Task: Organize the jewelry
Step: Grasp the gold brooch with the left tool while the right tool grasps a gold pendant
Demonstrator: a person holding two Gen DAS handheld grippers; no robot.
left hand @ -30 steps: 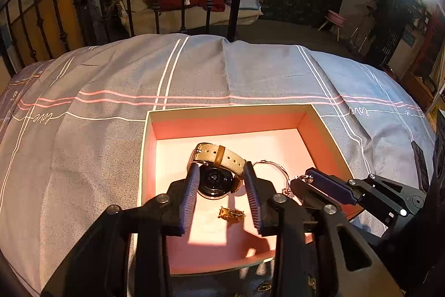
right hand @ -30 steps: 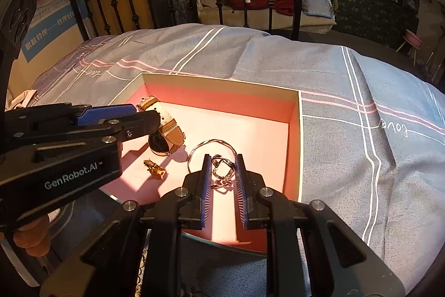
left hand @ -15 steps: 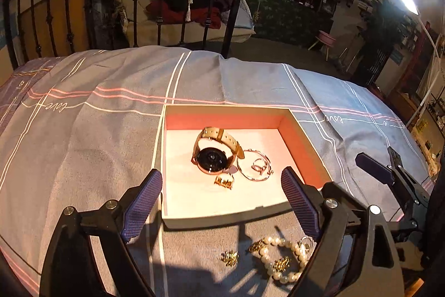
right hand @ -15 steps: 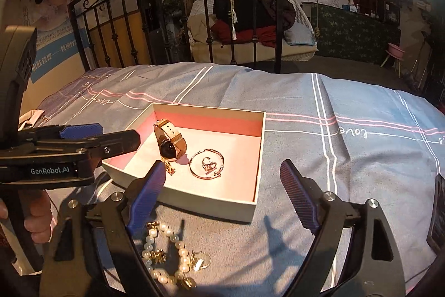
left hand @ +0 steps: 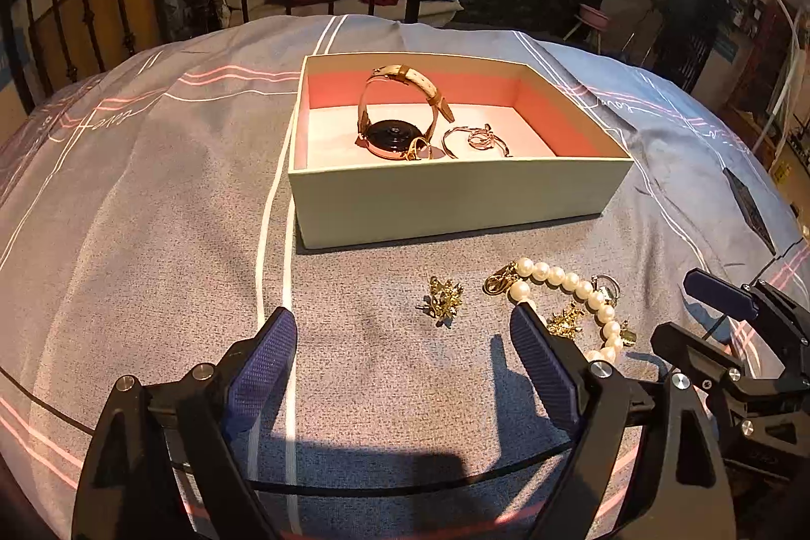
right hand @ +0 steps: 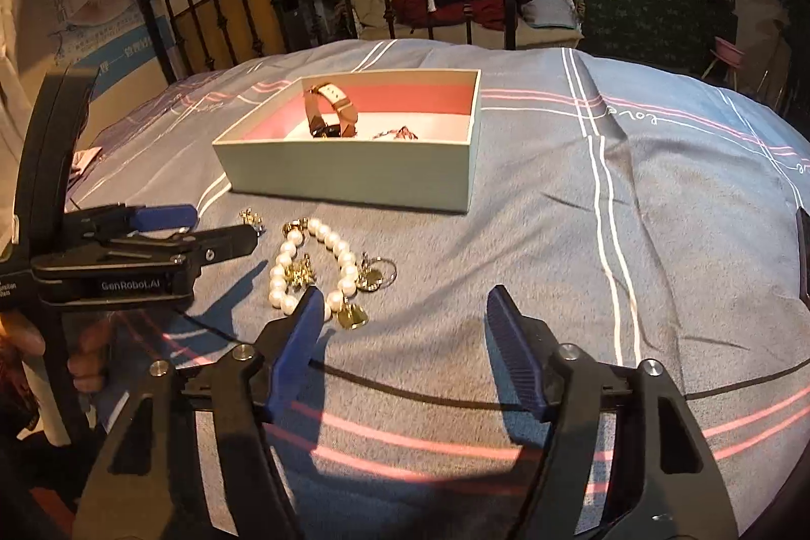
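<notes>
both grippers (left hand: 402, 355) withdrawn from box (left hand: 455, 191), jaws wider

Bedspread (left hand: 152, 196): grey, crossed by white and pink stripes. Box (left hand: 455, 191): pale green outside, pink lining. Watch (left hand: 397, 120): beige strap, black face. Pearl bracelet (left hand: 567, 287), at 4 o'clock of the box: white beads, gold charms. Hand-held gripper fingers (right hand: 298, 342): blue ribbed pads on black frames.

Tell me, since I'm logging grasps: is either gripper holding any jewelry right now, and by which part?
Nothing is held. The left gripper and right gripper both stand open over the bedspread, with the pearl bracelet lying loose beside them.
</notes>
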